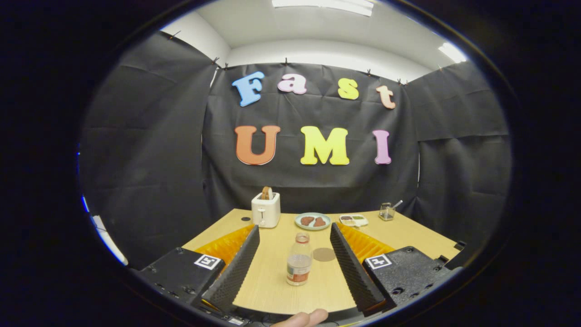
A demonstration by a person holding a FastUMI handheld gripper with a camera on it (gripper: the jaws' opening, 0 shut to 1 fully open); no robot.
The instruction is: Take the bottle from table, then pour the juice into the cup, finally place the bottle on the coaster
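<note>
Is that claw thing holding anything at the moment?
No, nothing. The gripper is open; the bottle stands upright on the table between its fingers, touching neither.

Upright bottle [299,259] just beside coaster [324,254]

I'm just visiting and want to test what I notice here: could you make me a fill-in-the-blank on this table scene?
1. The bottle stands upright between the gripper's two ____ fingers, touching neither.
2. The round brown coaster lies just beside the ____.
3. A slice of bread sticks out of the white ____ at the table's far side.
4. The plate sits between the toaster and a small ____.

Missing words: open; bottle; toaster; tray
</note>
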